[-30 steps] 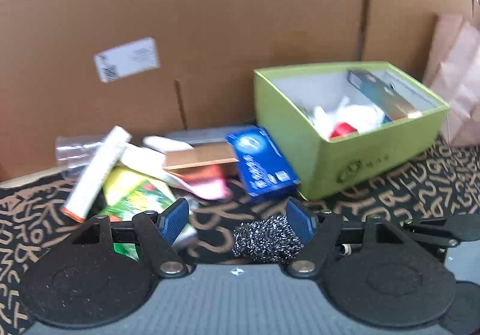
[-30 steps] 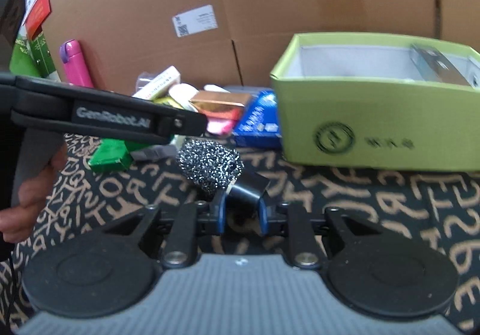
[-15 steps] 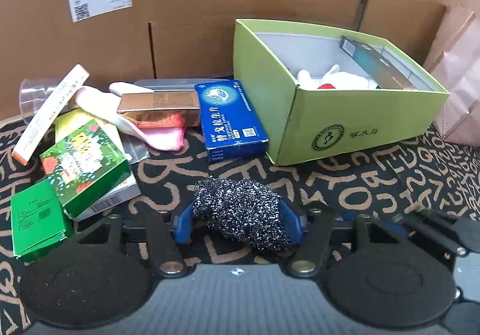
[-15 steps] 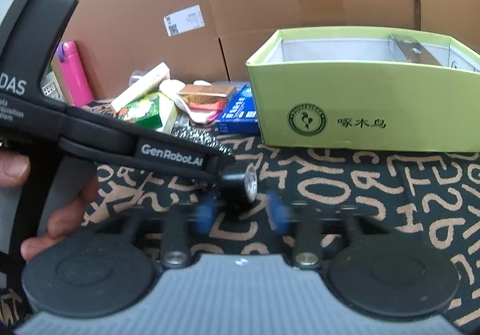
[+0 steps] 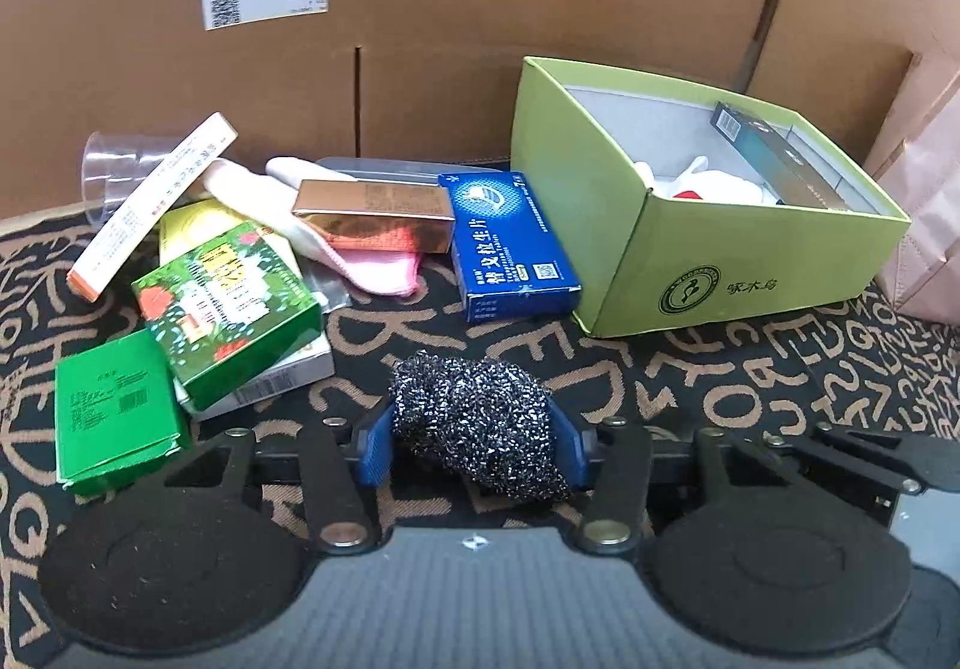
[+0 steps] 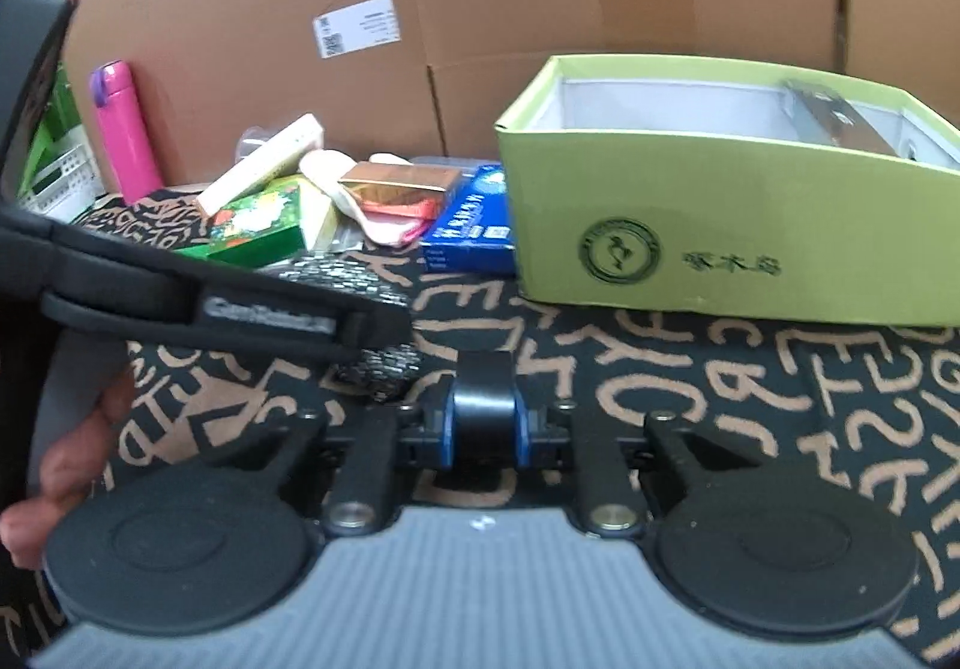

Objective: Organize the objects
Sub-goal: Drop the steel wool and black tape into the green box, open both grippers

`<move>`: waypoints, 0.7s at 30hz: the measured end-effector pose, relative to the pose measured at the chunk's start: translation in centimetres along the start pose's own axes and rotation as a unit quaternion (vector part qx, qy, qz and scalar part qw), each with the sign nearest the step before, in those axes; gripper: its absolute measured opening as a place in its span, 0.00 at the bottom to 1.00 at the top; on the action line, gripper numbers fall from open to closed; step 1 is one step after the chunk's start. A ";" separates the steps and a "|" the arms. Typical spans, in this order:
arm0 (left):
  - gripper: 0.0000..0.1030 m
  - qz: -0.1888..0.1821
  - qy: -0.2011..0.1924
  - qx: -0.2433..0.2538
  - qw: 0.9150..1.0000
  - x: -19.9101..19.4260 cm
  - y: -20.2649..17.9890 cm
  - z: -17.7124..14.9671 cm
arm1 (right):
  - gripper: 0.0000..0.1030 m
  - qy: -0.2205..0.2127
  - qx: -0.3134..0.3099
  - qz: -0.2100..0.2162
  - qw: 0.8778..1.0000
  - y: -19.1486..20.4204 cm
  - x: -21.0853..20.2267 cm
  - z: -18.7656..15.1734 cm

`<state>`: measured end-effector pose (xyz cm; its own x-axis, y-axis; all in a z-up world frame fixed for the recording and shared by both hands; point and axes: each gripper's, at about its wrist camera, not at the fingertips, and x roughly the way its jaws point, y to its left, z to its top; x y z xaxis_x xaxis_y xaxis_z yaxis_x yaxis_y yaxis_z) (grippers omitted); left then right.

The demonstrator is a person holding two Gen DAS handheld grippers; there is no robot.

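Steel scourer (image 5: 477,429) pinched inside left tool (image 5: 474,447).

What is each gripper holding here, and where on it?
Left gripper: steel wool scrubber, squeezed at its sides. Right gripper: small black roll, pinched across its flat sides.

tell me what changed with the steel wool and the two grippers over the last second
The left gripper, open a second ago with the steel wool scourer lying loose between its fingers, has closed on it. The right gripper let its small black roll slip half a second ago and now clamps it again. The green box and the pile of packets, blue carton included, stayed put.
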<state>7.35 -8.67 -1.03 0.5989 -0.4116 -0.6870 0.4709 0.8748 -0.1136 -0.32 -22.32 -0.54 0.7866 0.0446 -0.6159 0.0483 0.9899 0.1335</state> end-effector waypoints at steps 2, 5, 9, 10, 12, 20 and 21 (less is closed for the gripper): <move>0.52 0.007 -0.004 0.003 1.000 -0.6 0.1 -0.1 | 0.17 -0.003 0.012 0.000 1.000 -0.5 -0.8 -0.3; 0.52 0.007 -0.016 0.011 1.000 -2.1 -0.5 0.2 | 0.17 -0.011 0.023 0.001 1.000 -1.2 -2.3 -0.4; 0.52 0.003 -0.047 0.031 0.998 -4.5 -2.8 1.6 | 0.17 -0.045 0.035 -0.010 0.998 -2.7 -5.2 1.4; 0.52 -0.001 -0.058 0.035 0.998 -4.9 -3.4 2.3 | 0.17 -0.059 0.038 -0.016 0.997 -3.2 -6.0 2.2; 0.52 -0.006 -0.080 0.043 0.996 -5.7 -5.1 4.2 | 0.17 -0.088 0.040 -0.031 0.995 -4.5 -7.8 4.1; 0.53 -0.020 -0.125 0.043 0.991 -2.7 -10.5 12.1 | 0.17 -0.138 0.052 -0.093 0.985 -10.0 -8.7 12.3; 0.53 -0.013 -0.122 0.042 0.991 -1.8 -11.0 12.5 | 0.17 -0.136 0.051 -0.095 0.985 -10.5 -7.9 12.9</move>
<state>9.21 -20.73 10.38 0.7199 -0.4930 -0.4885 0.5352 0.8425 -0.0615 0.86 -34.77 12.93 0.8921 -0.1916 -0.4091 0.2614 0.9575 0.1217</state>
